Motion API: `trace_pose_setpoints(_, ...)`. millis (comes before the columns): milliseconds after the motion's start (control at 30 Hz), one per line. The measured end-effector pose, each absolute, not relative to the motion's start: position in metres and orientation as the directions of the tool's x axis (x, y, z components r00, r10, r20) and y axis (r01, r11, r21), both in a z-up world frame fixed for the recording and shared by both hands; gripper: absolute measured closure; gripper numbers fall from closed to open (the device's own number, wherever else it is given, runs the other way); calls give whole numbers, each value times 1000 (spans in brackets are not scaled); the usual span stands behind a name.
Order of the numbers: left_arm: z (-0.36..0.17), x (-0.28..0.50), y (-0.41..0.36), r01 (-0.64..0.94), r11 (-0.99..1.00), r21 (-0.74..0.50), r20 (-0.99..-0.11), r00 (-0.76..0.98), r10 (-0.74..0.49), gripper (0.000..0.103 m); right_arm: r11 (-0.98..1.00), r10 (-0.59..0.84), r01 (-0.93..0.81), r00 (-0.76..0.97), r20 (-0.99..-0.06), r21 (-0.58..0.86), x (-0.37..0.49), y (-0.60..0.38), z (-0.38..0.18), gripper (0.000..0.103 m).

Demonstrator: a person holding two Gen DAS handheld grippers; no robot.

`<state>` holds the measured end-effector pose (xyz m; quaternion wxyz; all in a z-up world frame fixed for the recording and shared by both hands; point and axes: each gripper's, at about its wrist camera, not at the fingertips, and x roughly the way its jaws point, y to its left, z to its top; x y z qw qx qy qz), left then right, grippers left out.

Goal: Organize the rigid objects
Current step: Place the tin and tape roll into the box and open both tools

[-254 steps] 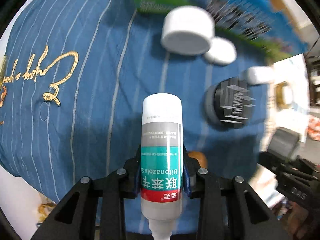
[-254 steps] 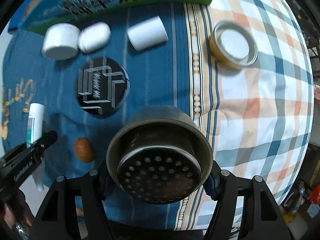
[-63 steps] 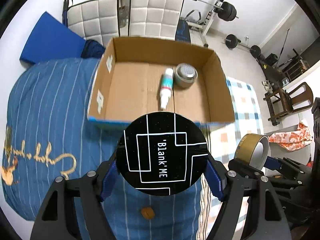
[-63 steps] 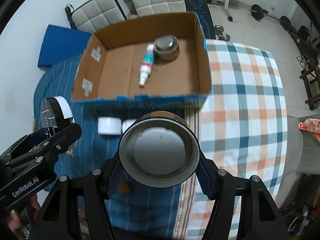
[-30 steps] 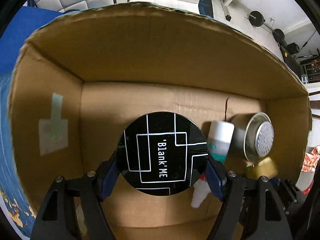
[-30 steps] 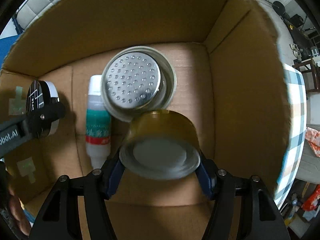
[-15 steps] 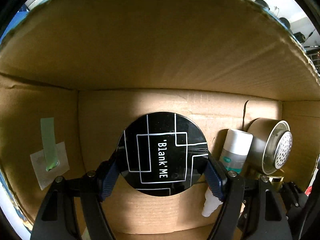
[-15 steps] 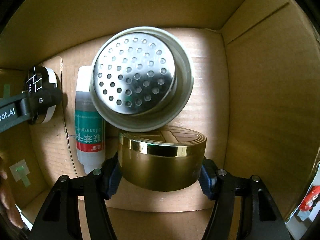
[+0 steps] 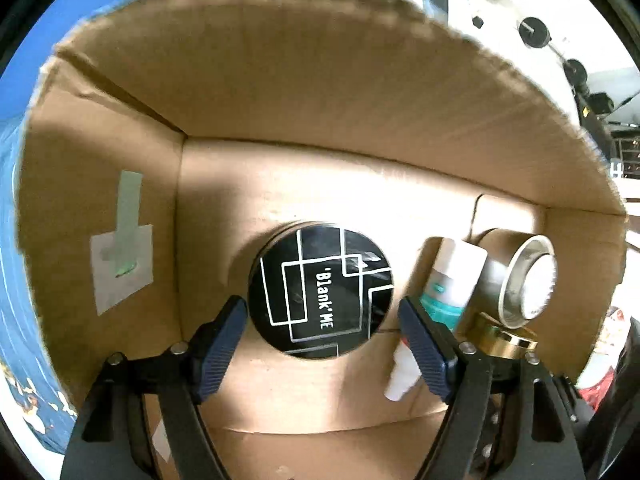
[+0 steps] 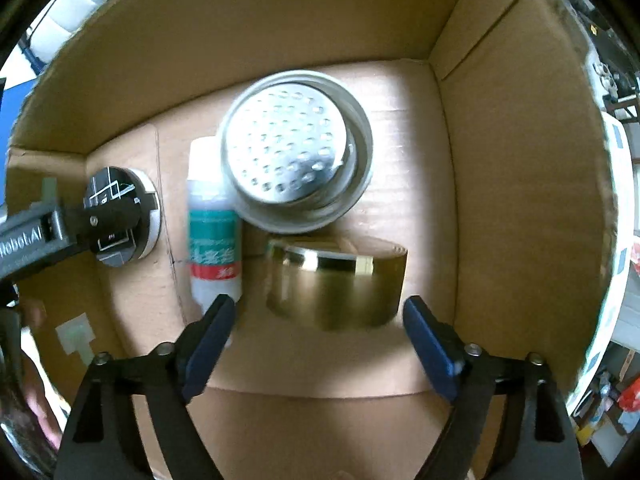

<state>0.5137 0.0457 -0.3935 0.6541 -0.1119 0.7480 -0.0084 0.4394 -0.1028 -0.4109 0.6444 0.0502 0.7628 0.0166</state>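
Four items lie in the box (image 10: 500,184): strainer (image 10: 296,168), gold tin (image 10: 336,284), black tin (image 9: 320,290), tube (image 10: 214,224). Only the right view shows the strainer's holes; only the left shows the tin's lettering and taped label (image 9: 120,264). Left gripper (image 9: 322,340) and right gripper (image 10: 320,336) gape, touching nothing. Bare floor lies left of the black tin.

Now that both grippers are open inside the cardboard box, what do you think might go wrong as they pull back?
1. The left gripper flanks the black round tin closely; its right finger sits beside the tube, so a skewed retreat might nudge either.
2. The gold tin rests near the perforated steel cup and tube; the right gripper could bump it into them.
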Motion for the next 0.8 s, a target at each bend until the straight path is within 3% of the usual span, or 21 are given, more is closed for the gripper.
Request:
trace_pose_setpoints(133, -377, 509, 42, -147, 975, -168, -979, -91, -182, 11, 996, 83, 24, -137, -987, 80, 433, -97, -394, 7)
trace_pose_setpoints(200, -368, 504, 39, -138, 976, -170, -981, -72, -181, 5, 997, 82, 14, -115, -990, 81, 427, -95, -383, 0)
trace_pose_setpoints(467, -315, 445, 38, -74, 994, -85, -991, 107, -77, 5, 999, 42, -20, 22, -999, 42, 396, -93, -328, 0)
trace_pose_setpoints(800, -233, 356, 58, -82, 995, -51, -941, 339, -20, 5, 997, 61, -50, 155, -986, 54, 337, -93, -269, 0)
